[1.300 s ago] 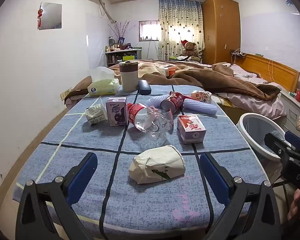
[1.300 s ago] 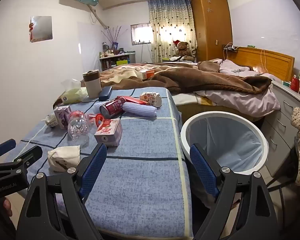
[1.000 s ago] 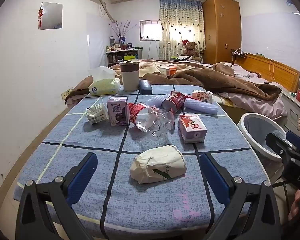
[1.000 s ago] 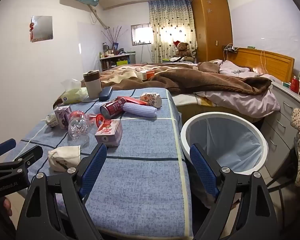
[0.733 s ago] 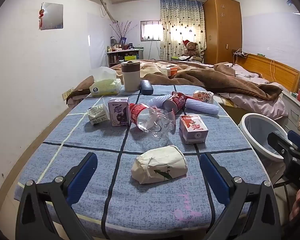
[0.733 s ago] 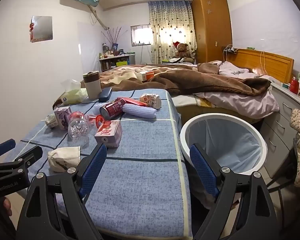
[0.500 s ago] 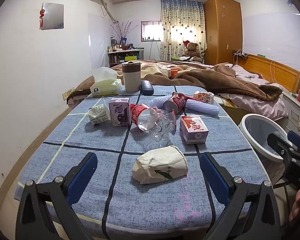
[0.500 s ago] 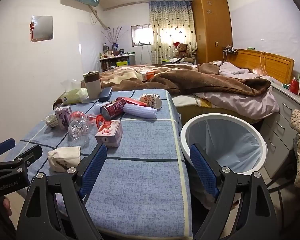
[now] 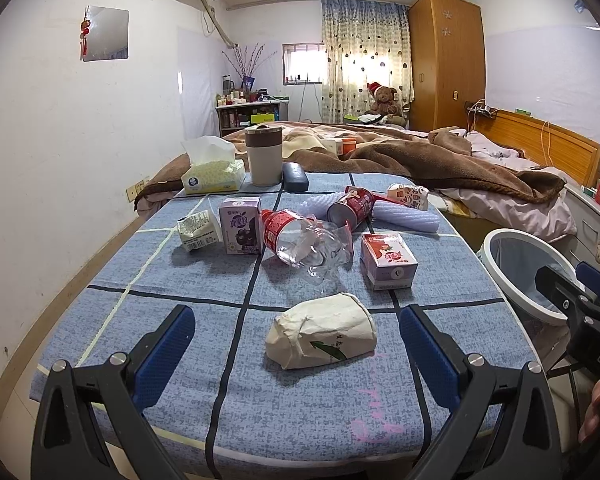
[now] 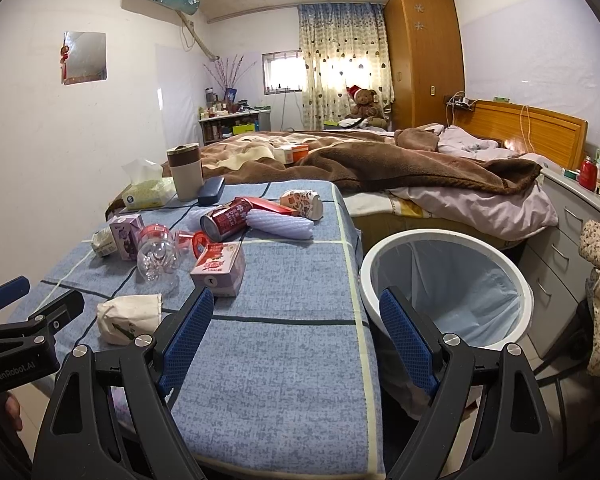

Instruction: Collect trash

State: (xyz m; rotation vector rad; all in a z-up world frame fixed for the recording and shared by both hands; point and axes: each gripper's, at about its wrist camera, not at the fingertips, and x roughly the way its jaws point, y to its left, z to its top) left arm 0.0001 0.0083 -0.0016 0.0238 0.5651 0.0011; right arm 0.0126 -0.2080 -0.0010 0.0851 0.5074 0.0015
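Observation:
A crushed white paper cup lies on the blue checked table, just ahead of my open, empty left gripper. Behind it lie a crushed clear bottle, a pink carton, a purple carton, a red can, a lilac wrapper and a small crumpled carton. My right gripper is open and empty over the table's right edge. A white bin with a blue liner stands right of the table; it also shows in the left wrist view.
A tissue pack, a brown-lidded tumbler and a dark case stand at the table's far end. A bed with a brown blanket lies behind. Grey drawers stand at the right.
The left wrist view has shifted slightly, so the table items sit a touch further right. Nothing was grasped or moved on the table.

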